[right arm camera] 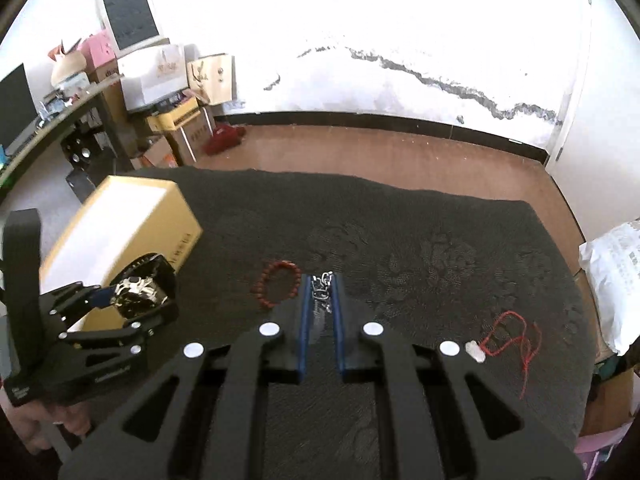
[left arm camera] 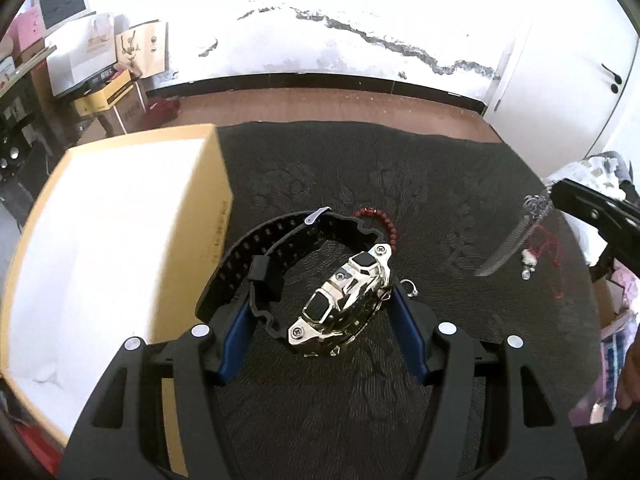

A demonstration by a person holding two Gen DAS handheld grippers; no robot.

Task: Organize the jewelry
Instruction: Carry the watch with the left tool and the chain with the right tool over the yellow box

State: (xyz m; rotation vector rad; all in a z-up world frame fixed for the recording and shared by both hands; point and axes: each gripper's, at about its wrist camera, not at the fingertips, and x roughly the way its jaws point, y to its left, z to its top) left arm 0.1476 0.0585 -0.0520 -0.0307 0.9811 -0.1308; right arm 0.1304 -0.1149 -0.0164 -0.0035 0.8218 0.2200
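My left gripper (left arm camera: 320,300) is shut on a silver watch (left arm camera: 344,304) with a black strap (left arm camera: 276,240) and holds it above the dark cloth, beside the open yellow box (left arm camera: 108,248). It also shows in the right wrist view (right arm camera: 132,296). My right gripper (right arm camera: 321,280) is shut on a silver chain necklace (right arm camera: 320,292), which hangs from it in the left wrist view (left arm camera: 508,240). A red bead bracelet (right arm camera: 280,286) lies on the cloth just left of the right gripper. A red cord with a clear pendant (right arm camera: 508,336) lies at the right.
A small silver ring (left arm camera: 410,286) lies on the dark patterned cloth (right arm camera: 420,240) covering the table. The yellow box (right arm camera: 132,220) has a white lining. A white bag (right arm camera: 612,276) sits off the table's right edge. Boxes and shelves stand at the far left.
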